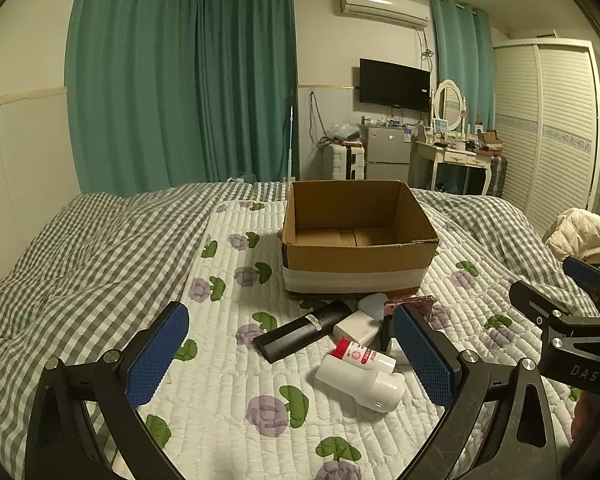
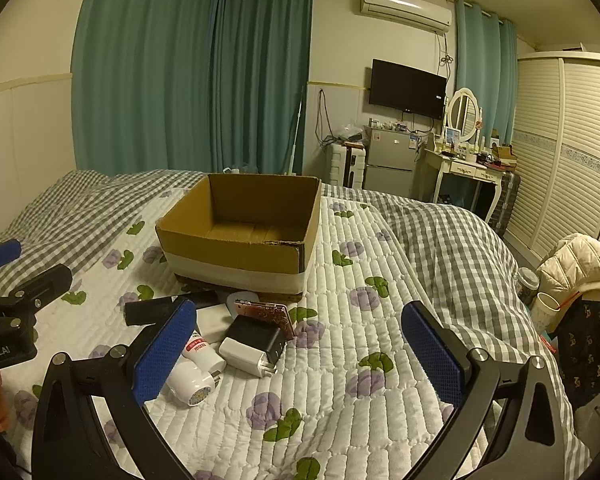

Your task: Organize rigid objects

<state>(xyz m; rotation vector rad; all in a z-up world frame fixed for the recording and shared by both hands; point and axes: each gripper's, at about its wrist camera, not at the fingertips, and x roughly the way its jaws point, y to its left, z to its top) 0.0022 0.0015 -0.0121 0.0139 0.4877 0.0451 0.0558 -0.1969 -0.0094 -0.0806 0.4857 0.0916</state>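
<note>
An open cardboard box (image 1: pixel 356 258) (image 2: pixel 236 258) stands on the quilted floral mat, and its inside looks empty. A pile of small objects lies in front of it: a long black bar (image 1: pixel 300 330) (image 2: pixel 156 310), a white bottle (image 1: pixel 360 386) (image 2: pixel 188 386), a red-and-white tube (image 1: pixel 360 354), a white block (image 1: pixel 356 328), a black-and-white charger (image 2: pixel 252 344) and a pink patterned case (image 2: pixel 270 314). My left gripper (image 1: pixel 296 354) is open above the pile. My right gripper (image 2: pixel 300 354) is open, with the pile by its left finger. Each gripper shows in the other's view, the right one (image 1: pixel 568 312) and the left one (image 2: pixel 16 300).
The floral mat (image 1: pixel 236 392) (image 2: pixel 340 380) lies on a grey checked bedspread (image 1: pixel 80 248) (image 2: pixel 452 248). A cream jacket (image 2: pixel 580 264) and dark clothing hang at the bed's right edge. Green curtains, a fridge, a dressing table and a wardrobe stand beyond the bed.
</note>
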